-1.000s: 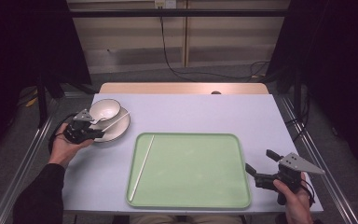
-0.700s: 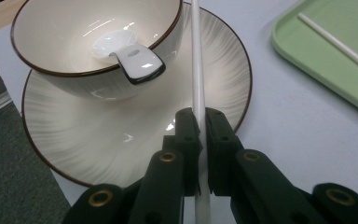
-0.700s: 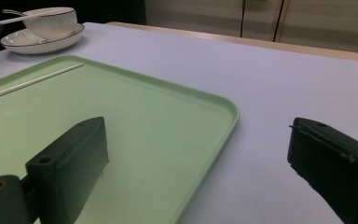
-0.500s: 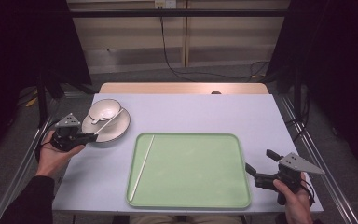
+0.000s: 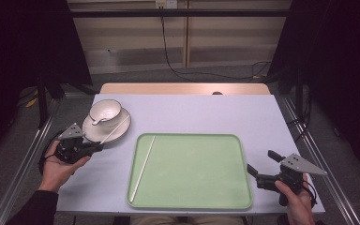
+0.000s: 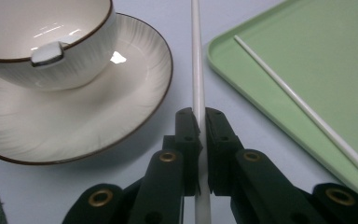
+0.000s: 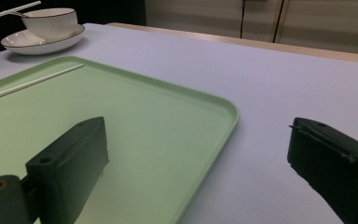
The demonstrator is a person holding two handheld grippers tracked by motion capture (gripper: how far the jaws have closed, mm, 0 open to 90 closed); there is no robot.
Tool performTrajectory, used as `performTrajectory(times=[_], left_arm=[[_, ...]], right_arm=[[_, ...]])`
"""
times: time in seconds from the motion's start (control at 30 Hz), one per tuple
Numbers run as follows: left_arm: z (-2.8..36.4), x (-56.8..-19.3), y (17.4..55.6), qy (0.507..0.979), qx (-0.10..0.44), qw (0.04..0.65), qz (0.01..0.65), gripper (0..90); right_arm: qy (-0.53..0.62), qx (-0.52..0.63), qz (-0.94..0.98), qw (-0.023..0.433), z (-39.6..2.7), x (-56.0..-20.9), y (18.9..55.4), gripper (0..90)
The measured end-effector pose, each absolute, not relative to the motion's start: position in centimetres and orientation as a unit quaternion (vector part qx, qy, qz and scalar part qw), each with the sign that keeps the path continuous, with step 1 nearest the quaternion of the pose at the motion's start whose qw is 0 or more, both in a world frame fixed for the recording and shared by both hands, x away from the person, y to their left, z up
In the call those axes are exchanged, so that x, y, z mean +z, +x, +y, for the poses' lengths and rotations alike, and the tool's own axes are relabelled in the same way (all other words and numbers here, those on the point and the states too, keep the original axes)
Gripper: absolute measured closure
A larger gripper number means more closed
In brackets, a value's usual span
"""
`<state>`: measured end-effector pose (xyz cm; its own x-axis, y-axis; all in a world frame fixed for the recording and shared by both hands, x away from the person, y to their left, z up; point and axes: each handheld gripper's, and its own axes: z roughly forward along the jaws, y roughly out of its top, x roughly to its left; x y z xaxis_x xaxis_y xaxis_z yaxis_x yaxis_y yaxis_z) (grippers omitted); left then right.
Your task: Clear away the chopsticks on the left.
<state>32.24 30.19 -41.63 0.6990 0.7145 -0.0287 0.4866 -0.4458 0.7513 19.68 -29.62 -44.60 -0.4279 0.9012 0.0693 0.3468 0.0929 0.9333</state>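
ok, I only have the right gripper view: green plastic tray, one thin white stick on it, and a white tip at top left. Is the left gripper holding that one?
Observer: Yes. The left gripper is shut on a second thin white stick, pinched between its pads.
Operator: Where is it relative to the crockery?
Observer: Just nearer the person than the white brown-rimmed saucer, by the left edge of the pale table. The held stick slants past the saucer's right rim.
Operator: Is the tray stick fully inside?
Observer: Yes. The tray stick lies with its whole length inside the green tray, along its left side.
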Motion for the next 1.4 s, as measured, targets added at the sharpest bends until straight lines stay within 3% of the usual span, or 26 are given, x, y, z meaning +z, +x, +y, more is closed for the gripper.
performTrajectory(times=[0.9, 1.1, 1.4], left_arm=[[26.4, -42.1, 26.2, 0.804, 0.148, 0.392, 0.422, 85.3], [25.5, -42.3, 25.0, 0.772, 0.154, 0.386, 0.481, 85.3], [23.8, -42.8, 24.2, 0.753, 0.15, 0.399, 0.502, 85.3]], right_arm=[[0.456, 0.494, 0.685, 0.282, -29.6, -44.5, 19.6, 5.0], [0.456, 0.494, 0.685, 0.281, -29.5, -44.5, 19.6, 5.0], [0.456, 0.494, 0.685, 0.281, -29.5, -44.5, 19.6, 5.0]])
